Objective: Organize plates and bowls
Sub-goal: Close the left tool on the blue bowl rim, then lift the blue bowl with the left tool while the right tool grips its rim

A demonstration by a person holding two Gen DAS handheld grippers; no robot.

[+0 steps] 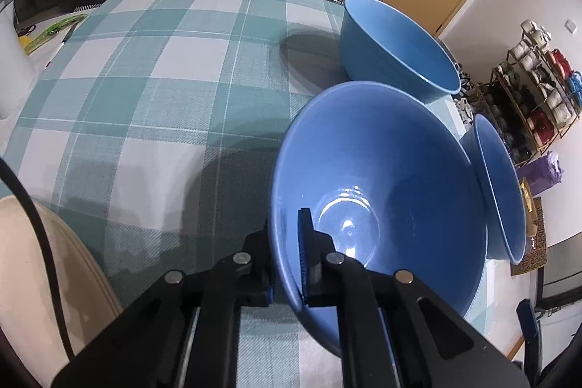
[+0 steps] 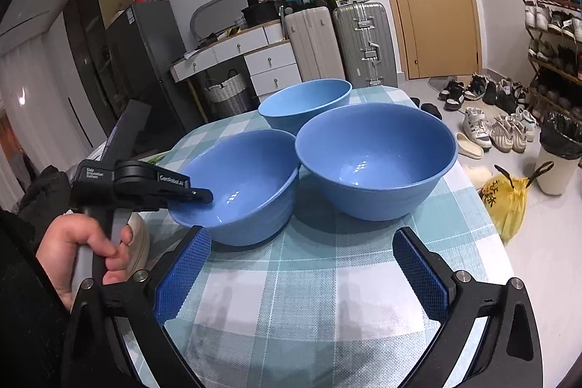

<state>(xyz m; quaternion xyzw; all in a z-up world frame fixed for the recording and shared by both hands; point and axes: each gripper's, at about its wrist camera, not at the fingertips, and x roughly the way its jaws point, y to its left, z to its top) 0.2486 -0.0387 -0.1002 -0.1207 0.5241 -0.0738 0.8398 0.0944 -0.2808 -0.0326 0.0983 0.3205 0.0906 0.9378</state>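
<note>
The left gripper [image 1: 287, 260] was clamped on the near bowl's [image 1: 382, 187] rim. The right gripper [image 2: 302, 264] hung wide apart. The bowl looked hard, shiny, probably slippery.

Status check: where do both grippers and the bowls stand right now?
Left hand-held gripper shut on near bowl rim. Right hand-held gripper open, empty. Big bowl touches near bowl; far bowl behind.
</note>
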